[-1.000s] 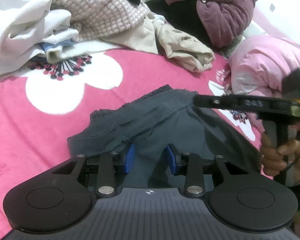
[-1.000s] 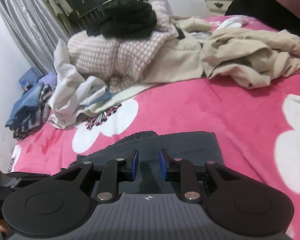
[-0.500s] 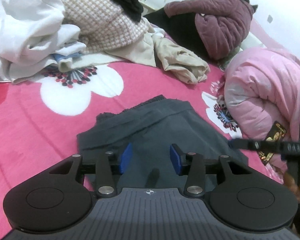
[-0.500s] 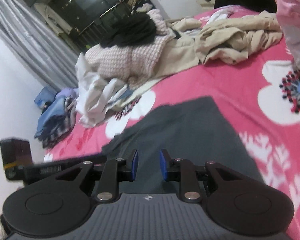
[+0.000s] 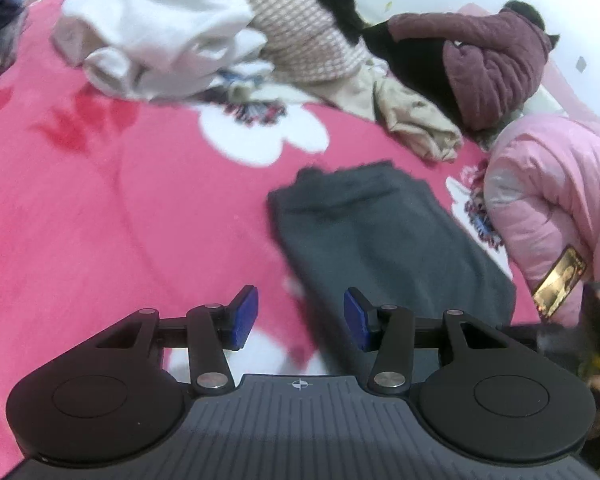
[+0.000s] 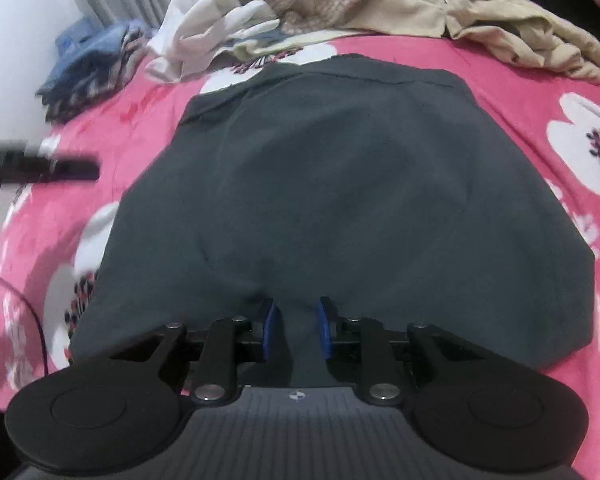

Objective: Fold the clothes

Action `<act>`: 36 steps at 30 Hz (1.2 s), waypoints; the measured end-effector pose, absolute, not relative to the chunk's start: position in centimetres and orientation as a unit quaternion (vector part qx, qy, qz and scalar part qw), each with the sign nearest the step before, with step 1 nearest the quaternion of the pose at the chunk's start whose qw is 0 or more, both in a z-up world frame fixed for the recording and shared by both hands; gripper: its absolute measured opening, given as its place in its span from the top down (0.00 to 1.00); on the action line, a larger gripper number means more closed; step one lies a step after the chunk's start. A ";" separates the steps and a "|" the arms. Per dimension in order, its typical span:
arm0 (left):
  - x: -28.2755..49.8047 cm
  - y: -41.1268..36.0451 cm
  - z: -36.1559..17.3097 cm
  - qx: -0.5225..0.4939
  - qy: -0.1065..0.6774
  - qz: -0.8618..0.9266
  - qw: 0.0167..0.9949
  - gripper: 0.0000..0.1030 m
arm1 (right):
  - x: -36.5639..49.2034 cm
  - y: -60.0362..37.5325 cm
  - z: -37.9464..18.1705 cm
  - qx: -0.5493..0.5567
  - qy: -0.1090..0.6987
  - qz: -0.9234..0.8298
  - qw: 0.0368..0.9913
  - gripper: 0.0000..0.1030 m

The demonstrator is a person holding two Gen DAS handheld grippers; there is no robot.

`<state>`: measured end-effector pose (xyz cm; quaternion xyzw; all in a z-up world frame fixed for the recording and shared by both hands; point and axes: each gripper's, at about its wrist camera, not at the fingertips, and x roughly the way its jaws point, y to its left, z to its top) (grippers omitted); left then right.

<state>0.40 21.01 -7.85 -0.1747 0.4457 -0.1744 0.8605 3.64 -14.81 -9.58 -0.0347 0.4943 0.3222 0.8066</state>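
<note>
A dark grey garment lies spread flat on the pink flowered blanket; it also shows in the left wrist view. My right gripper is shut on a pinch of the garment's near edge, with cloth between the blue pads. My left gripper is open and empty, hovering over the blanket just left of the garment's near corner. The left gripper's finger shows as a black bar at the left of the right wrist view.
A heap of unfolded clothes lies at the far side: white cloth, a pink checked knit, a beige garment and blue folded clothes. A maroon padded jacket and a pink padded jacket lie to the right.
The left gripper has opened wider, let go of the grey garment and swung left off it. The right gripper has pulled back with the near edge; the garment now lies spread flat.
</note>
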 end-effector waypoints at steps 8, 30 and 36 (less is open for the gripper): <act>-2.9 21.0 -10.7 -0.214 0.492 -0.227 0.813 0.54 | -1.2 -15.0 -6.0 -0.026 0.449 0.410 0.794 0.72; 0.5 20.2 -13.3 -0.374 0.493 -0.343 0.707 0.99 | -8.0 -9.6 -6.2 -0.178 0.366 0.424 0.809 0.59; 0.9 20.3 -13.6 -0.416 0.453 -0.374 0.695 0.99 | -7.8 -8.4 -5.9 -0.171 0.344 0.408 0.828 0.45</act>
